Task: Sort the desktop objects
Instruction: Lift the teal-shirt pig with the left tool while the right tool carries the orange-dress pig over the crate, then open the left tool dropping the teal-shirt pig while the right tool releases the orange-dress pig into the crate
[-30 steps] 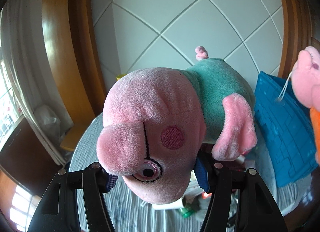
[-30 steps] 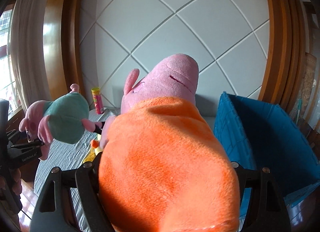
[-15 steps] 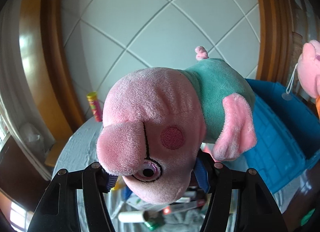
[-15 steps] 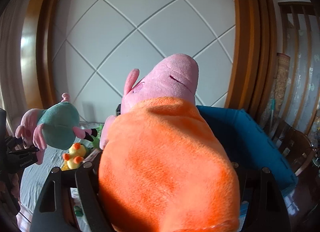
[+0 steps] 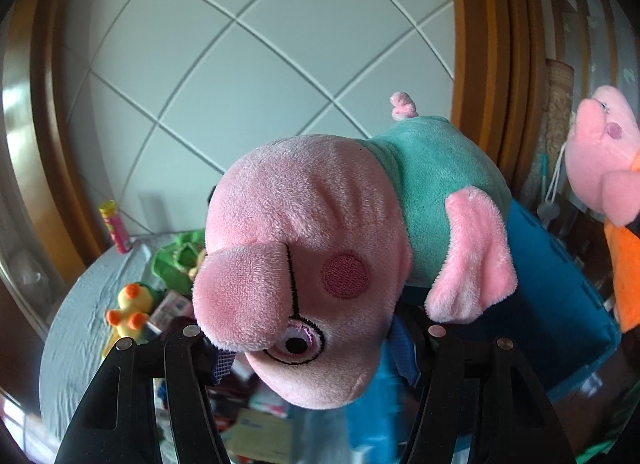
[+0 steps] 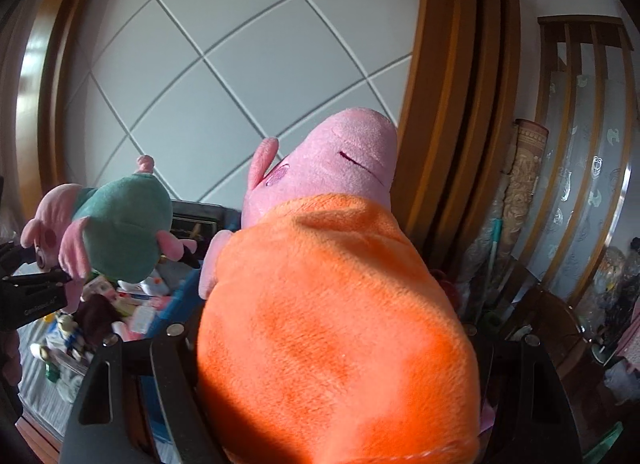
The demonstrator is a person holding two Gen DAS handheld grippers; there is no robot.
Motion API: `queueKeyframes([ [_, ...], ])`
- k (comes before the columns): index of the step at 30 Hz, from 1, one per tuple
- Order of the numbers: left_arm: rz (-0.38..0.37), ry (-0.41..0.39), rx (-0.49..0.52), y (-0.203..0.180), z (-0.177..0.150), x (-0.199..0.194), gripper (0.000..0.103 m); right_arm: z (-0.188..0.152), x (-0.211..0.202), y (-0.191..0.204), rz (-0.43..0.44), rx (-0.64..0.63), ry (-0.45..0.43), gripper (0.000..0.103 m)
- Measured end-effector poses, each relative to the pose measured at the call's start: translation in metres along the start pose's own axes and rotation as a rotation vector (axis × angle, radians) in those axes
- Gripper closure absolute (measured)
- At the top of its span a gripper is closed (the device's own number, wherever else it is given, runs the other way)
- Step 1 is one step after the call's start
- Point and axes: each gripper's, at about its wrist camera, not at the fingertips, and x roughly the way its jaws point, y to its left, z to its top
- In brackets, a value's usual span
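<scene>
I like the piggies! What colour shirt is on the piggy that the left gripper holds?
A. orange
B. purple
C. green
C: the pig plush clamped in the left gripper wears a green shirt; the orange pig plush is in the right gripper.

Left tongs (image 5: pixel 312 344): two matte black plastic fingers (image 5: pixel 188 392), flat, ribbed, with triangular cutouts; four silver round screws near the tips, 7 to 5 o'clock. Right tongs (image 6: pixel 324 334): same black build, silver screws. White lettering, unreadable, on the left tongs' side.
</scene>
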Motion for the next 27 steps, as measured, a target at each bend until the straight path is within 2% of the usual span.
queueKeyframes([
  [5, 0.009, 0.045, 0.072, -0.061, 0.015, 0.014, 0.041, -0.017, 0.032, -0.052, 0.008, 0.012, 0.058, 0.023],
  [9, -0.028, 0.089, 0.079, -0.087, 0.03, 0.027, 0.041, -0.039, 0.059, -0.074, 0.025, 0.029, 0.12, 0.023],
  [12, -0.024, 0.118, 0.097, -0.099, 0.043, 0.041, 0.041, -0.042, 0.083, -0.087, 0.021, 0.041, 0.152, 0.023],
  [16, -0.017, 0.134, 0.114, -0.103, 0.056, 0.053, 0.041, -0.034, 0.101, -0.092, 0.035, 0.065, 0.181, 0.023],
  [21, -0.038, 0.162, 0.11, -0.104, 0.071, 0.062, 0.041, -0.007, 0.108, -0.097, 0.03, 0.07, 0.177, 0.023],
  [27, -0.043, 0.147, 0.119, -0.105, 0.079, 0.056, 0.04, 0.025, 0.106, -0.094, 0.023, 0.055, 0.18, 0.023],
])
